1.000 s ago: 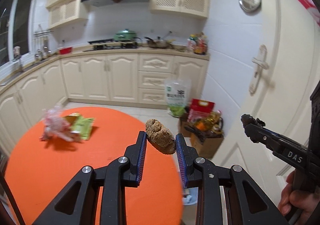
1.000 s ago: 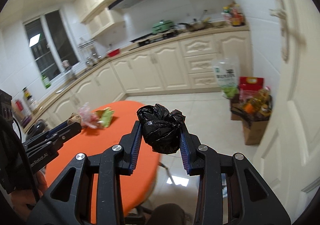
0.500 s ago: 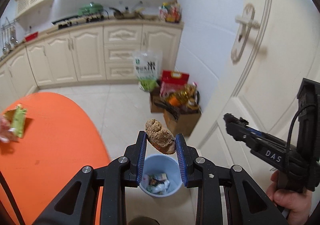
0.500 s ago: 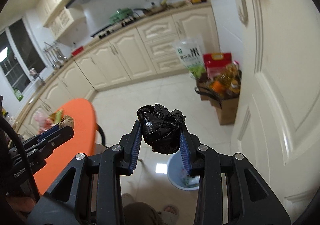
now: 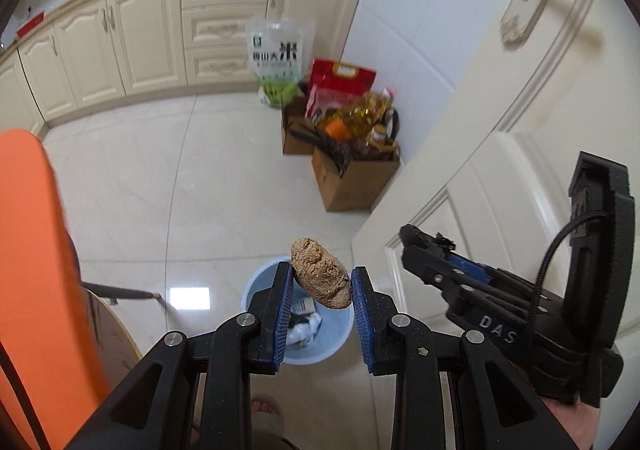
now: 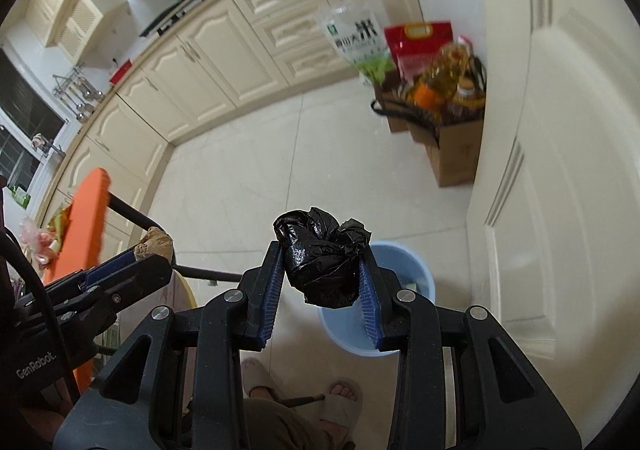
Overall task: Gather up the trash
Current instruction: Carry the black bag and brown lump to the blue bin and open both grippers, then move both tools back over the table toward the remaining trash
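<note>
My left gripper [image 5: 320, 282] is shut on a brown crusty lump of bread [image 5: 320, 274] and holds it above a light blue trash bin [image 5: 336, 346] on the floor, which has paper scraps inside. My right gripper [image 6: 320, 270] is shut on a crumpled black plastic bag [image 6: 322, 254], held above and just left of the same bin [image 6: 404, 270]. The right gripper shows at the right of the left wrist view [image 5: 424, 246]. The left gripper with the bread [image 6: 154, 242] shows at the left of the right wrist view.
The orange table [image 5: 28, 250] is at the left, with pink and green wrappers [image 6: 40, 238] on it. Cardboard boxes of groceries [image 5: 352, 154] and a rice bag [image 5: 276, 58] stand by the cabinets. A white door [image 5: 520, 130] is at the right. My sandalled feet [image 6: 344, 398] are below.
Both grippers have swung away from the table, tilted down and moved closer over the blue bin, each still holding its piece of trash.
</note>
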